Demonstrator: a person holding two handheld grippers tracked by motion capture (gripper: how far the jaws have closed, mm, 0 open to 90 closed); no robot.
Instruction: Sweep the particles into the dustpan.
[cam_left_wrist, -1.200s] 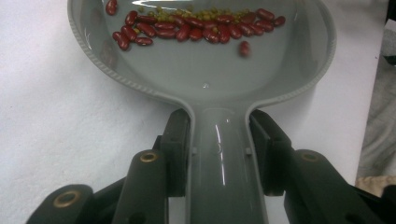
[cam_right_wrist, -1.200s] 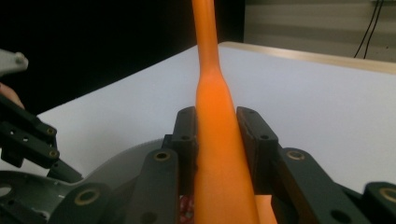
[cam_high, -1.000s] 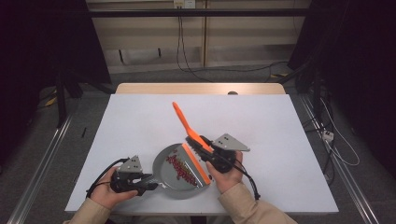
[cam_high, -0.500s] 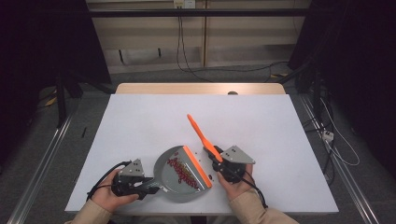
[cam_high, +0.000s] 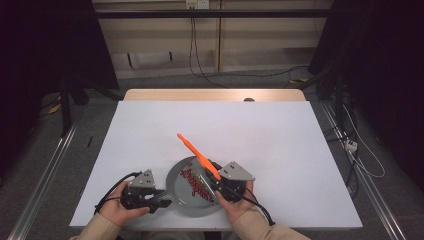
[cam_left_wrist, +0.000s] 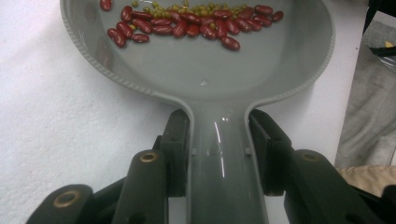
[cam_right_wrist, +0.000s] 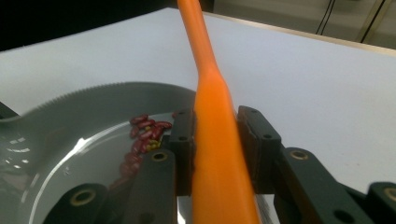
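A grey pan (cam_high: 176, 197) lies near the table's front edge with red beans (cam_high: 192, 180) and a few small green ones in it. My left gripper (cam_high: 167, 200) is shut on the pan's handle (cam_left_wrist: 219, 186), one pad on each side. In the left gripper view the beans (cam_left_wrist: 187, 23) lie in a band across the far side of the pan (cam_left_wrist: 210, 65). My right gripper (cam_high: 216, 181) is shut on an orange spatula (cam_high: 195, 152) at the pan's right rim. The spatula's handle (cam_right_wrist: 205, 60) slants up and away over the table, and its blade end is hidden below the jaws.
The white table top (cam_high: 260, 135) stretches wide behind and to both sides of the pan. A wooden strip (cam_high: 210, 95) runs along its far edge. Cables trail from both grippers toward the person's forearms at the front edge.
My right gripper has carried the spatula down and to the left, so its handle now slants lower over the pan. The left gripper and the pan have hardly moved.
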